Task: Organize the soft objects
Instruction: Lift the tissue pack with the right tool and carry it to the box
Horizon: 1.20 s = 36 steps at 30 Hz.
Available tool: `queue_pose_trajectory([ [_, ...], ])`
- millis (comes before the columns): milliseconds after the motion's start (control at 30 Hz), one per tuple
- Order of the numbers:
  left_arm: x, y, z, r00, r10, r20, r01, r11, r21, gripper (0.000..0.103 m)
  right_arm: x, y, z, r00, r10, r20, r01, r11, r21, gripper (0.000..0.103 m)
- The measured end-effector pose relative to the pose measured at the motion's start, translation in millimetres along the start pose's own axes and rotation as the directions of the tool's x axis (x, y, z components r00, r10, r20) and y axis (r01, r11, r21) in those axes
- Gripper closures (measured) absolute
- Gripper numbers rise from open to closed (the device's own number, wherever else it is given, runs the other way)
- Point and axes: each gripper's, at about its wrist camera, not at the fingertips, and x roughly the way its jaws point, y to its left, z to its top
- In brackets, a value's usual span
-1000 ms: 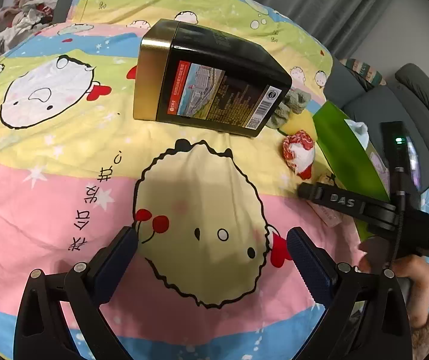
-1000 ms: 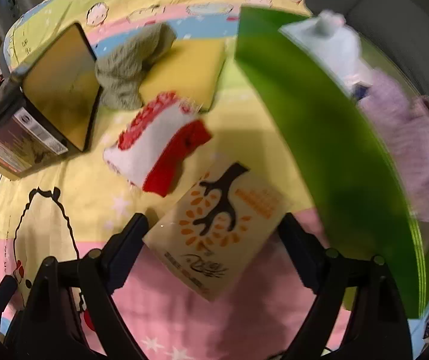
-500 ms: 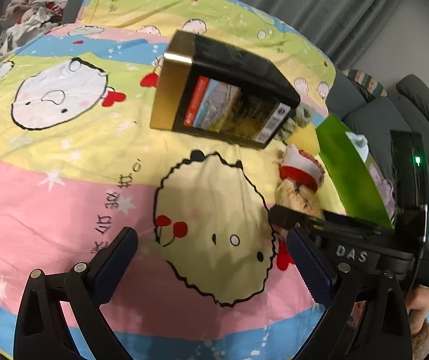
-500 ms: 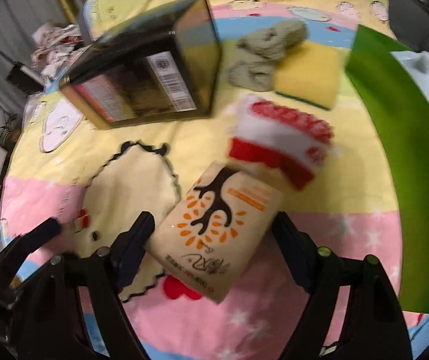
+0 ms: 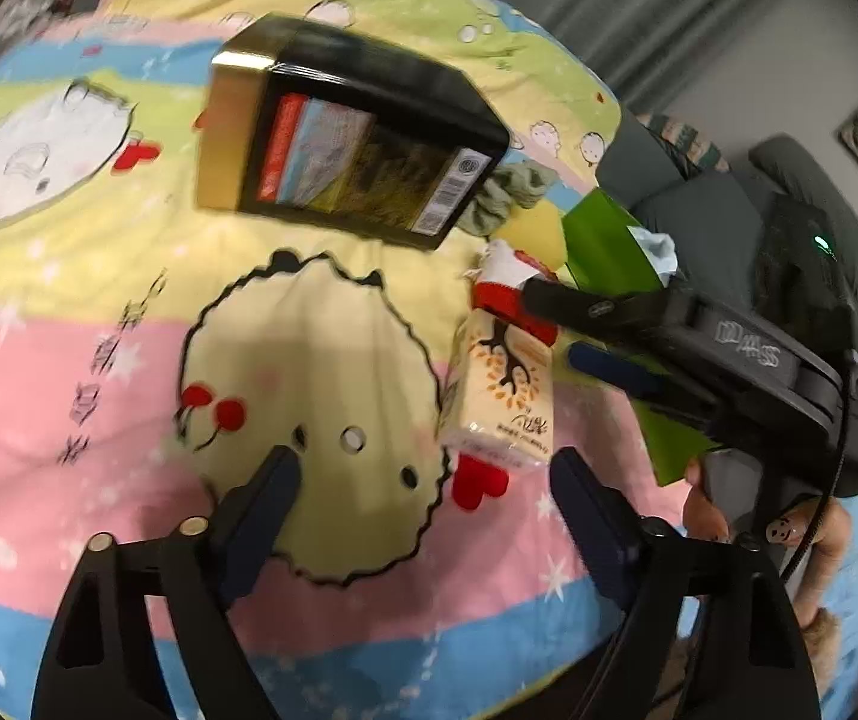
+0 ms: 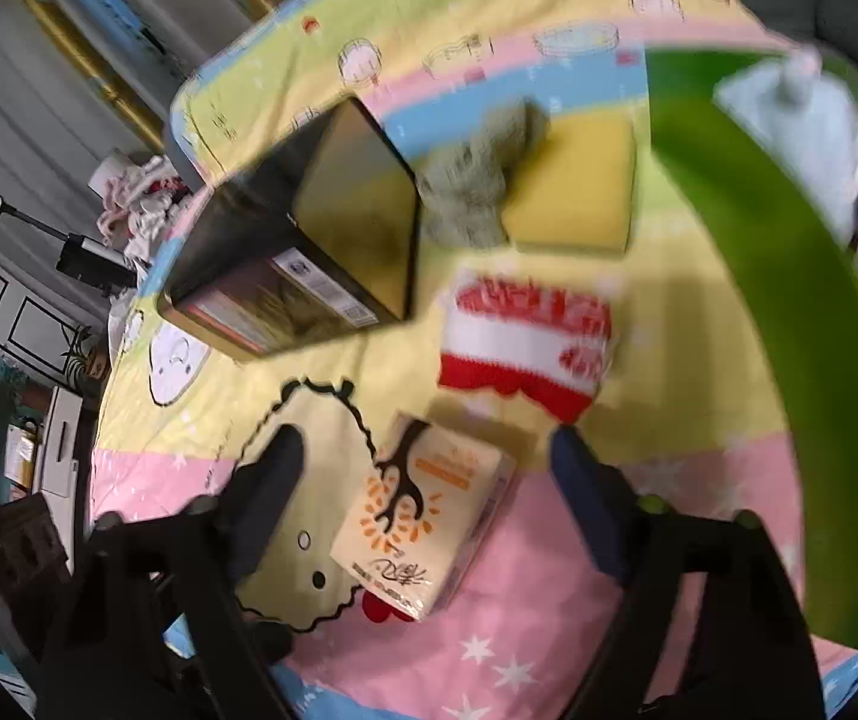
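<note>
Closing with nothing gripped, right gripper (image 6: 423,450) straddles the tissue pack (image 6: 423,516); left gripper (image 5: 423,480) closes empty. Sock (image 6: 525,336), cloth (image 6: 477,180), sponge (image 6: 573,186) remain outside the green box (image 6: 789,276).

Dim indoor light, motion blur, fisheye-warped edges.

green bin (image 6: 801,312) cut off at right edge, grey-green cloth (image 6: 477,180) motion-blurred, tin label (image 5: 363,162) unreadable
</note>
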Motion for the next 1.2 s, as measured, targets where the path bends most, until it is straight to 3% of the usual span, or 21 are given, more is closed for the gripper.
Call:
queue_pose_trajectory([
  [100, 12.3, -6.5, 7.4, 0.999, -0.044, -0.012, 0.044, 0.999, 0.015, 0.024, 9.9, -4.9, -5.4, 0.998, 0.015, -0.062, -0.013, 0.999, 0.038, 0.033],
  [200, 28.4, -8.4, 11.4, 0.995, -0.080, -0.063, 0.082, 0.996, 0.021, 0.048, 12.2, -1.5, -10.1, 0.998, 0.016, -0.065, -0.014, 1.000, 0.027, 0.038],
  [300, 37.0, -14.6, 12.9, 0.996, -0.070, -0.062, 0.073, 0.996, 0.045, 0.062, 14.2, -5.8, -13.5, 0.996, 0.042, -0.078, -0.039, 0.998, 0.039, 0.059],
  [433, 33.2, -32.3, 16.0, 0.999, -0.040, -0.032, 0.043, 0.992, 0.121, 0.065, 4.9, -13.2, -11.9, 0.998, 0.054, -0.038, -0.051, 0.995, 0.084, 0.061],
  [600, 16.2, -66.0, 28.9, 0.993, -0.113, 0.039, 0.103, 0.974, 0.201, 0.065, -42.9, -19.3, -2.6, 0.993, 0.054, 0.106, -0.064, 0.994, 0.093, 0.062],
  [700, 13.0, -91.8, 34.0, 0.984, -0.167, 0.057, 0.147, 0.954, 0.260, 0.065, -77.9, -25.1, 0.5, 0.978, 0.006, 0.207, -0.027, 0.995, 0.097, 0.061],
  [867, 22.6, -134.3, 41.4, 0.970, -0.241, 0.038, 0.217, 0.925, 0.313, 0.065, -120.5, -50.4, 1.8, 0.944, -0.069, 0.322, 0.017, 0.987, 0.161, 0.061],
  [1200, 53.3, -196.8, 33.0, 0.949, -0.304, -0.080, 0.311, 0.874, 0.374, 0.065, -158.9, -108.5, -6.6, 0.908, -0.148, 0.392, 0.020, 0.950, 0.313, 0.061],
])
